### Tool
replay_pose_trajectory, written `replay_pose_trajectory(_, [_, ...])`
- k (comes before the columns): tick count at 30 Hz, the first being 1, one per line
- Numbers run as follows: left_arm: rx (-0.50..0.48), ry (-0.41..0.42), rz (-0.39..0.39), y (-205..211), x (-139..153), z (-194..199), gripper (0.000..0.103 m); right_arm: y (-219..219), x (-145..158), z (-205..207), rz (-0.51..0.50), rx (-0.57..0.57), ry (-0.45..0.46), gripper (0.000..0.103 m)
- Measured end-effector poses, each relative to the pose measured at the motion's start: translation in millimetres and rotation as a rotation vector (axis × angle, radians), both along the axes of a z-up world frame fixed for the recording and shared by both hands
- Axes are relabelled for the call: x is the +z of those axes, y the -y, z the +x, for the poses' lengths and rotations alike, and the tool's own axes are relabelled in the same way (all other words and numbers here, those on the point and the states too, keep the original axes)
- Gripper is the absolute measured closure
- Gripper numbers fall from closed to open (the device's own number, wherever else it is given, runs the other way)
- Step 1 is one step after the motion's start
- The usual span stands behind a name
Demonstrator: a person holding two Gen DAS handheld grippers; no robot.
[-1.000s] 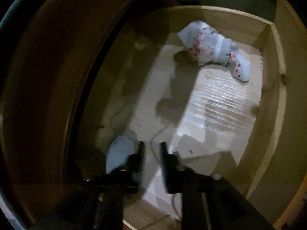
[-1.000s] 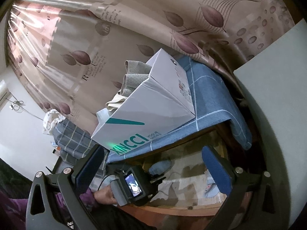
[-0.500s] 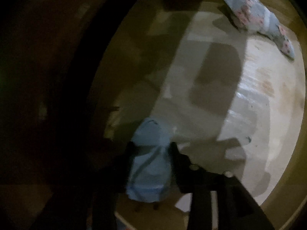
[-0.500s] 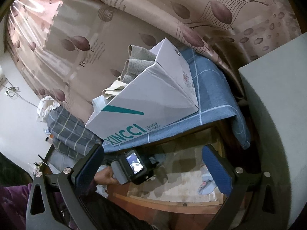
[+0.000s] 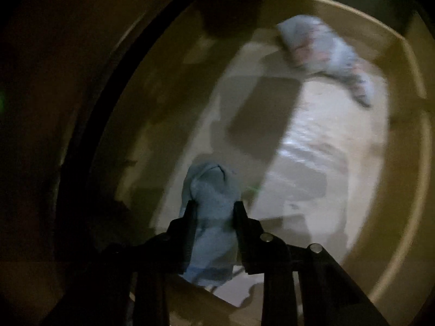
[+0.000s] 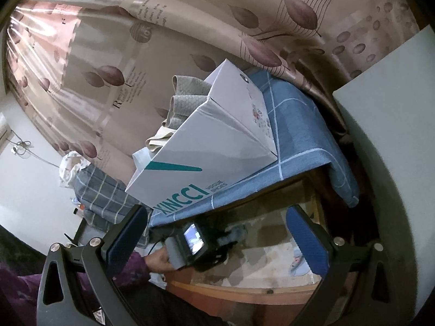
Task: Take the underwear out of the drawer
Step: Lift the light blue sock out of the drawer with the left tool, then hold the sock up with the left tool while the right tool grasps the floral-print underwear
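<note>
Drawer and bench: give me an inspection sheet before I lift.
Surface: open wooden drawer, pale liner on its floor.
Job's things: plain blue underwear between the left gripper's fingers; floral underwear lies apart at the far corner.
Clutter: white shoe box and folded cloths on a blue checked cover above the drawer.
Grippers: left gripper has just closed on the blue piece; right gripper open, empty, outside the drawer.
Cables: thin cord on the wall.
Surroundings: leaf-print curtain.
</note>
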State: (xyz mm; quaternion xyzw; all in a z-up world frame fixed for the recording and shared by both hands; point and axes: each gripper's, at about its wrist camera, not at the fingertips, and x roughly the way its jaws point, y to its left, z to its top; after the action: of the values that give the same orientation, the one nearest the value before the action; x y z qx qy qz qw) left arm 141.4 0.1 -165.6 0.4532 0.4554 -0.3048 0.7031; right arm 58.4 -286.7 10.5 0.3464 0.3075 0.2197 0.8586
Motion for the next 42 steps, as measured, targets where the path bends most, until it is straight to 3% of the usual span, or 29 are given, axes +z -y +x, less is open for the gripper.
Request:
replay_pose_trajectory(3, [-0.062,0.012,-0.014,5,14,-22,0.076,-5,0,1,-0.044,0.003,-0.009,0.001])
replay_pose_trajectory(7, [-0.07,0.034,-0.08,-4,40,-35,0.076,-16,2,3,-0.116,0.033,-0.017,0.001])
replay_pose_trajectory(18, [0.046,0.089,-0.333,-20,146,-63,0.076,-69,-20,23,-0.398,0.192,-0.162,0.001])
replay_pose_trajectory(23, [0.13,0.099,-0.463,-31,166,-64,0.076,-99,-42,32,-0.544,0.292,-0.245,0.001])
replay_pose_trajectory(27, [0.211,0.093,-0.581,-48,185,-72,0.076,-116,-68,47,-0.577,0.353,-0.327,0.001])
replay_pose_trajectory(32, [0.28,0.098,-0.707,-67,197,-81,0.076,-132,-117,72,-0.587,0.408,-0.486,0.018])
replay_pose_trajectory(38, [0.288,0.106,-0.787,-76,204,-84,0.075,-154,-159,87,-0.737,0.44,-0.575,0.027])
replay_pose_trajectory(42, [0.293,0.105,-0.812,-77,200,-82,0.075,-157,-174,102,-0.818,0.409,-0.617,0.027])
